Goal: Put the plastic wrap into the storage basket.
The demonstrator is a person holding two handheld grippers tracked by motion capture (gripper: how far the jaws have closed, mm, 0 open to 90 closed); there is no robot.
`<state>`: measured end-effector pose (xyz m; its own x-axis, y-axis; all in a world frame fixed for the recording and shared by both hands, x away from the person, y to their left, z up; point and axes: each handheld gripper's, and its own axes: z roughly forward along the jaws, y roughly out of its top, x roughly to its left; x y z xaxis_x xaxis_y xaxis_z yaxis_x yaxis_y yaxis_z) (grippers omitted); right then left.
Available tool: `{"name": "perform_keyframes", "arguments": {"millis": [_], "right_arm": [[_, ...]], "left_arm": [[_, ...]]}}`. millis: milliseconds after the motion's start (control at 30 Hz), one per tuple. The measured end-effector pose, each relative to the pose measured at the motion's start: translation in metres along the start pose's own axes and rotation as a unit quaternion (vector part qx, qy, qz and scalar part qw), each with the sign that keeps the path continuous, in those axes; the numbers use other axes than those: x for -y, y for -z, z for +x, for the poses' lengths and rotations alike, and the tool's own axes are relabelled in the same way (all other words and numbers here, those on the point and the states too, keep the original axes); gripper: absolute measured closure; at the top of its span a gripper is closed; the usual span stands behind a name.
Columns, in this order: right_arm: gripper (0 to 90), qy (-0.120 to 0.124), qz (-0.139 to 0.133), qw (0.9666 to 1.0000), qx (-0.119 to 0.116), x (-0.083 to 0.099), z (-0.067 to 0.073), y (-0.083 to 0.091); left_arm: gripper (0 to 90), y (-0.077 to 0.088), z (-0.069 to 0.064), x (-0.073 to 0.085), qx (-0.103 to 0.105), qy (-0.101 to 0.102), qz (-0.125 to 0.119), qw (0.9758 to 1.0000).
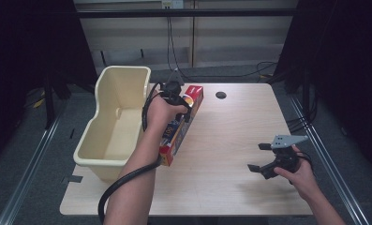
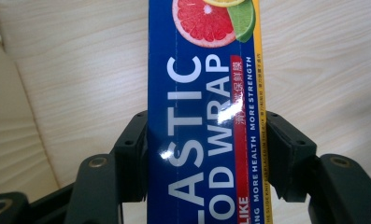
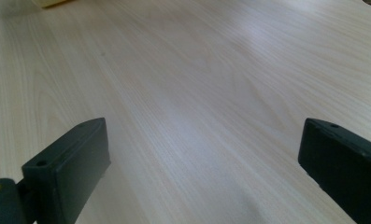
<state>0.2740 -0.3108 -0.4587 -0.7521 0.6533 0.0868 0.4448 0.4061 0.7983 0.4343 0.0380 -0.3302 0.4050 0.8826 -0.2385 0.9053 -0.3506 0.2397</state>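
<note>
A long plastic wrap box (image 1: pixel 172 143), blue and red with a citrus picture, lies on the wooden table (image 1: pixel 230 136) beside a cream plastic bin (image 1: pixel 105 93). My left gripper (image 1: pixel 183 112) comes down on the box from above, near its far half. In the left gripper view the box (image 2: pixel 202 93) runs between the two black jaws and both pads press its long sides, so the left gripper (image 2: pixel 204 121) is shut on it. My right gripper (image 1: pixel 256 157) is held low over the table at the near right, open with nothing between its fingers, as the right gripper (image 3: pixel 204 135) shows over bare wood.
The bin stands at the table's left edge, empty inside, and its wall (image 2: pixel 5 140) is just left of the box. A dark cable hole (image 1: pixel 220 95) sits at the table's far middle. Black cables trail from both grippers. Wood stretches between box and right gripper.
</note>
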Motion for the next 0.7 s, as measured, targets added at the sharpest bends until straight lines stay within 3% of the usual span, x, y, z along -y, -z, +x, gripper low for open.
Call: {"name": "perform_keyframes", "arguments": {"millis": [100, 700], "right_arm": [[1.6, 0.0, 0.002, 1.0, 0.001, 0.0, 0.0, 0.0], [1.6, 0.002, 0.003, 0.9999, -0.01, 0.0, 0.0, 0.0]], "left_arm": [[41.4, 0.006, 0.002, 0.001, -0.012, -0.005, 0.002, 0.9999], [41.5, 0.045, 0.014, 0.008, -0.008, 0.017, -0.002, 0.9998]]}}
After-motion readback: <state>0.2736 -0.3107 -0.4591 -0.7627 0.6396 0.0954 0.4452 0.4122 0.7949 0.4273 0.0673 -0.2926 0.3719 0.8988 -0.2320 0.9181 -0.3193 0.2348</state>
